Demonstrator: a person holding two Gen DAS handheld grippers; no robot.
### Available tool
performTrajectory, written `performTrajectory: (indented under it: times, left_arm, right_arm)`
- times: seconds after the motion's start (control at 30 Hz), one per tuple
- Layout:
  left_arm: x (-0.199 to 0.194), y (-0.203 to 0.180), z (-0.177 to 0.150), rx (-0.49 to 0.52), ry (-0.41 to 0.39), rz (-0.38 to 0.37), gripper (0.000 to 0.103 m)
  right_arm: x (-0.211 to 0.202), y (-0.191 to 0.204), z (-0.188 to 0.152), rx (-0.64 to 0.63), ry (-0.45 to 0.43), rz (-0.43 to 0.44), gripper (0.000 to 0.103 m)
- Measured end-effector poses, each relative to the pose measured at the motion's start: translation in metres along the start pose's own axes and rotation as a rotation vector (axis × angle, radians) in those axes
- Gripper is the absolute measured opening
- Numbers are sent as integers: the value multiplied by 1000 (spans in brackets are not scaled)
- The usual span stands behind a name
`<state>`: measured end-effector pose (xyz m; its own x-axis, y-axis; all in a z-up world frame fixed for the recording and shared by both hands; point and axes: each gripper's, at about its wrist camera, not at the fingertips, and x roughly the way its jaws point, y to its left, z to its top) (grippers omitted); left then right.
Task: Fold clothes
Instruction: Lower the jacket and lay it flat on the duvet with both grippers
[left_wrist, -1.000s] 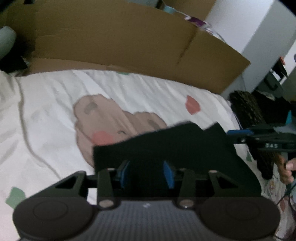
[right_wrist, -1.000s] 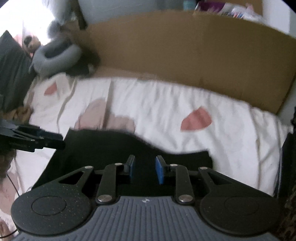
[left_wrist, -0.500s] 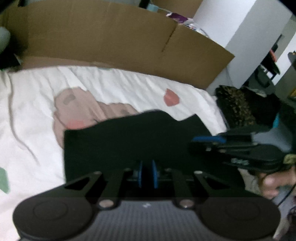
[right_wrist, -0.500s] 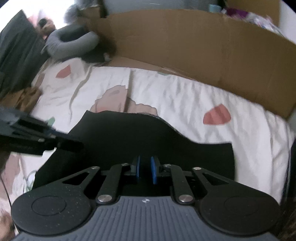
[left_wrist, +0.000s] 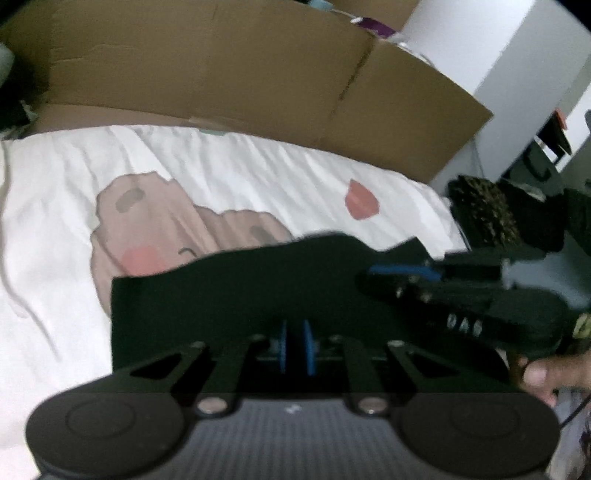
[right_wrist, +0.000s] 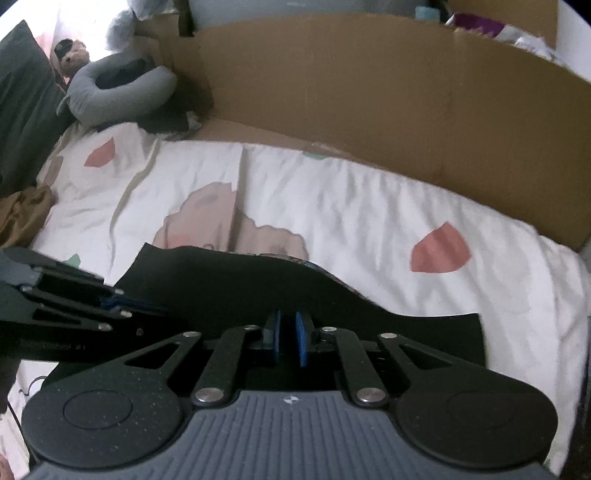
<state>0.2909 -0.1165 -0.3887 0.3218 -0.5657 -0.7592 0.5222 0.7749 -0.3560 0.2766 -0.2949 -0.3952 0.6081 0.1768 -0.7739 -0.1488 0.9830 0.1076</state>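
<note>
Left wrist | left claw (left_wrist: 294, 347) and right claw (right_wrist: 287, 341) each clenched on near edge of black cloth (left_wrist: 240, 291), on the bed (left_wrist: 55, 221) below the bear print (left_wrist: 147, 229) | step: fold grip taken | next: likely carry edge toward print, level.

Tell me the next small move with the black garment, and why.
Probably carry the gripped edge forward over the far half. Both the left gripper and right gripper look pinched on the near edge of the black garment, which lies flat on the bedsheet.
</note>
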Motion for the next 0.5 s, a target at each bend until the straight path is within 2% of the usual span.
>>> performTrajectory:
  times: [0.1, 0.23, 0.4, 0.5]
  left_arm:
    - [8, 3, -2, 9, 27, 11, 10]
    - [13, 13, -7, -47, 30, -4, 7]
    - [1, 10, -1, -56, 22, 8, 8]
    - [-17, 4, -4, -60, -11, 23, 27]
  right_arm:
    - [11, -2, -5, 0, 12, 4, 14]
    - [18, -3, -8, -14, 5, 11, 13]
    - [15, -8, 0, 27, 33, 33, 14]
    - [0, -7, 3, 21, 6, 50, 15]
